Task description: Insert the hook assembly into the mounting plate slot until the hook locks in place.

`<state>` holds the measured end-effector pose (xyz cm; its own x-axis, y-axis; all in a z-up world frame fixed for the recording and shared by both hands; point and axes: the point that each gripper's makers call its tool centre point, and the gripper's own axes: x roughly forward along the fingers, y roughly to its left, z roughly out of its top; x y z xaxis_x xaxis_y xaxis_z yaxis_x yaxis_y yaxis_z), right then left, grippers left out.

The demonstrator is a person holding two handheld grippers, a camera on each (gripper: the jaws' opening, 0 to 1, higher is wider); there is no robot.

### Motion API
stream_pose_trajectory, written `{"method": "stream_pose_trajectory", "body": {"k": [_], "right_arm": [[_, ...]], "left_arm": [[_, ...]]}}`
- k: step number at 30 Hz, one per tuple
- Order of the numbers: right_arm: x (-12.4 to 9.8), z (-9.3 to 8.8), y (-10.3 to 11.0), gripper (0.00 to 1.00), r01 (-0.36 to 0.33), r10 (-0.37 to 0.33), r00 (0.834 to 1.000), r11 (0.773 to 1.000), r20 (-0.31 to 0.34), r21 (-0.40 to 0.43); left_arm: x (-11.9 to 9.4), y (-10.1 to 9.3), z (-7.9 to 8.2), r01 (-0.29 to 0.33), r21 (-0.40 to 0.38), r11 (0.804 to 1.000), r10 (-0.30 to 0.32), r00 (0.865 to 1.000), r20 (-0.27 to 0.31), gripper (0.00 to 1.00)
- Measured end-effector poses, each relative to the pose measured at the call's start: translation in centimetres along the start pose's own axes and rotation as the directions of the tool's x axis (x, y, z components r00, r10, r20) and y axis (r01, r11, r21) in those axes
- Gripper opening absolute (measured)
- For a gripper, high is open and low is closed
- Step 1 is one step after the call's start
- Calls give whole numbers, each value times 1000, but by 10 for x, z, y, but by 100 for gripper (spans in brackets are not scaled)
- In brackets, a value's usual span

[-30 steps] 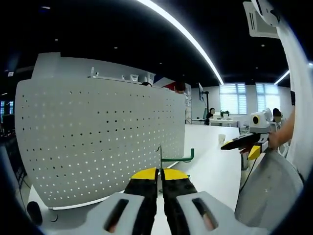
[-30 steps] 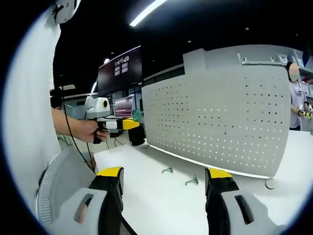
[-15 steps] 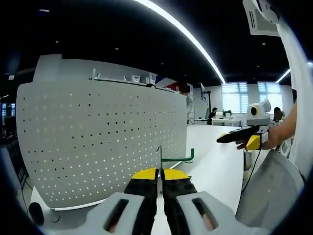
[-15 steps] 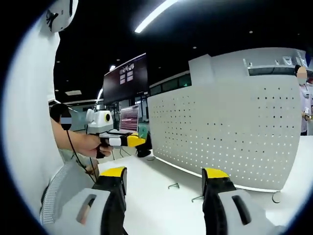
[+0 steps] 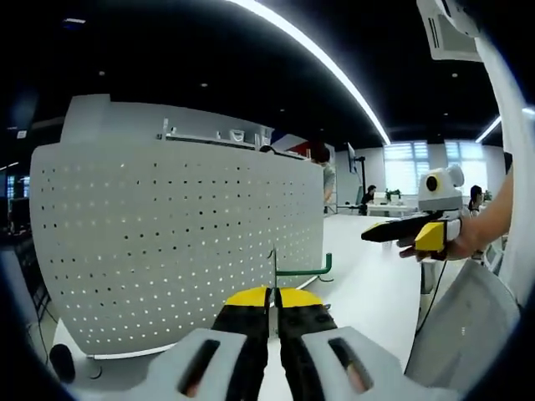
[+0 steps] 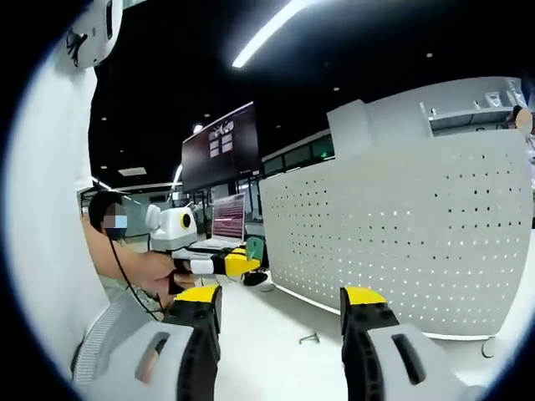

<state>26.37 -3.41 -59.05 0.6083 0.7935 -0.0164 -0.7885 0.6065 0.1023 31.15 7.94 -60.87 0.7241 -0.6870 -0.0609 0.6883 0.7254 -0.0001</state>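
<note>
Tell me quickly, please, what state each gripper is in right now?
Left gripper: shut on the green hook, in front of the pegboard.
Right gripper: open, holding nothing.

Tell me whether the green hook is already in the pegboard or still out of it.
Out. The left gripper holds the green hook between shut jaws, in front of the white pegboard, not seated in any hole.

The pegboard (image 5: 175, 242) looks like matt white painted metal; the hook (image 5: 303, 269) is glossy green-coated wire; the bench (image 6: 267, 334) is smooth white laminate.
</note>
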Motion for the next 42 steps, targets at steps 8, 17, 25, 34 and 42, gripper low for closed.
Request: {"method": "stream_pose_trajectory", "body": {"k": [8,17,25,34,42], "right_arm": [[12,6,1,51,-21,21,1000,1000,13,-2],[18,14,2,46,-19,19,999,1000,44,5],[28,18,9,42,-46,45,997,999,58,16],[33,24,9,34,-50,48,996,998,75,32],[35,28,10,25,-51,48,995,998,86,36]], "left_arm": [[4,-7,3,-2,-1,1000,2,1000,4,2],[7,-13,9,-7,-21,1000,8,1000,25,2],[10,-20,14,-16,-25,1000,17,999,37,2],[15,-31,18,-12,-48,999,15,998,58,2],[21,-37,24,-30,-43,999,33,997,72,2]]}}
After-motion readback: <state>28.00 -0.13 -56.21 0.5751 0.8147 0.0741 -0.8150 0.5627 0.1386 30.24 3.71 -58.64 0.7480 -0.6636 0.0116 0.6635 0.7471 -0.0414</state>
